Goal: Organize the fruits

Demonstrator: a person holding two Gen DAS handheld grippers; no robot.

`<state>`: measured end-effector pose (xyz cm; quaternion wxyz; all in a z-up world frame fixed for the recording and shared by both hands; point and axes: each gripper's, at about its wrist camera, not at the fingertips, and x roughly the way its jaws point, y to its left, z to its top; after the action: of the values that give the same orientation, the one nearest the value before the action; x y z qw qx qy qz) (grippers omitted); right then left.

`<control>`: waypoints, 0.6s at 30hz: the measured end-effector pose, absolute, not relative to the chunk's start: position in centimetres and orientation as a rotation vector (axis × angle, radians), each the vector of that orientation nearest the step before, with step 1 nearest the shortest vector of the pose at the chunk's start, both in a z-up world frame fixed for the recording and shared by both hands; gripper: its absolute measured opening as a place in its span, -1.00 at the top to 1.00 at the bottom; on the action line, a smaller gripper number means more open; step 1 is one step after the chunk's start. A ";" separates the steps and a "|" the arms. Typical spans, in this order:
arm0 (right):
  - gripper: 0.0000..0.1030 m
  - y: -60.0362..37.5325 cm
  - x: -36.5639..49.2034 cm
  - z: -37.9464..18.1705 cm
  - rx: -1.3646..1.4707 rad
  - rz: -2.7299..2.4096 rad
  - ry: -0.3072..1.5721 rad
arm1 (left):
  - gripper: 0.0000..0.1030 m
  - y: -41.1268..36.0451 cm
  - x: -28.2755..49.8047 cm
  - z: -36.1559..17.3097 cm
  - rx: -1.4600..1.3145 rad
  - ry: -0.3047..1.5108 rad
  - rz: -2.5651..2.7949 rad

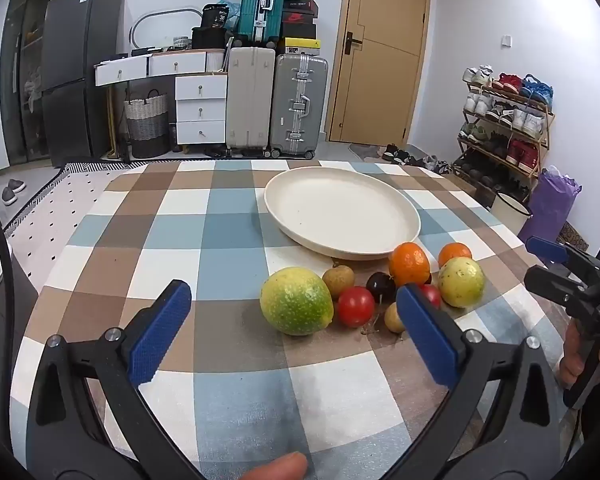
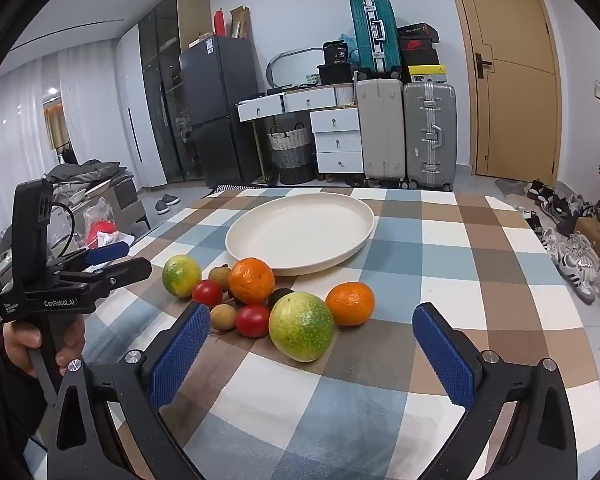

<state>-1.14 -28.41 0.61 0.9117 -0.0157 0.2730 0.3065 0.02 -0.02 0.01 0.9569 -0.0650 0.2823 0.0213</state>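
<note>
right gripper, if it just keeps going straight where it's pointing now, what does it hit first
Most likely the large green-yellow fruit. It lies nearest, almost centred between the open right gripper fingers. An orange sits just behind it to the right, and the empty white plate lies further back. Depth is uncertain through the fisheye.

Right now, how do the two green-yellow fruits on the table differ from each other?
The left green-yellow fruit lies at the left end of the cluster, beside a red tomato; the right green-yellow fruit lies at the right end, in front of an orange. The left one shows a broad green patch; the right one, in the left wrist view, looks paler and mostly yellow. Both are round, speckled, and rest on the checked cloth, outside the plate.
</note>
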 end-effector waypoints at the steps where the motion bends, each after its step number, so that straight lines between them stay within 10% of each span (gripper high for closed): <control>1: -0.99 -28.4 -1.1 0.6 -0.030 0.637 0.568 | -0.99 0.0 0.0 0.0 -0.132 0.572 0.041; 18: -0.99 -27.7 -2.0 0.9 -0.084 0.631 0.534 | -0.99 -0.4 0.2 0.0 -0.116 0.555 0.041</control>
<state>-2.04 -27.73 0.89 0.9149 -0.0409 0.2593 0.3067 0.16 -0.36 0.02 0.9598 -0.0570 0.2739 0.0204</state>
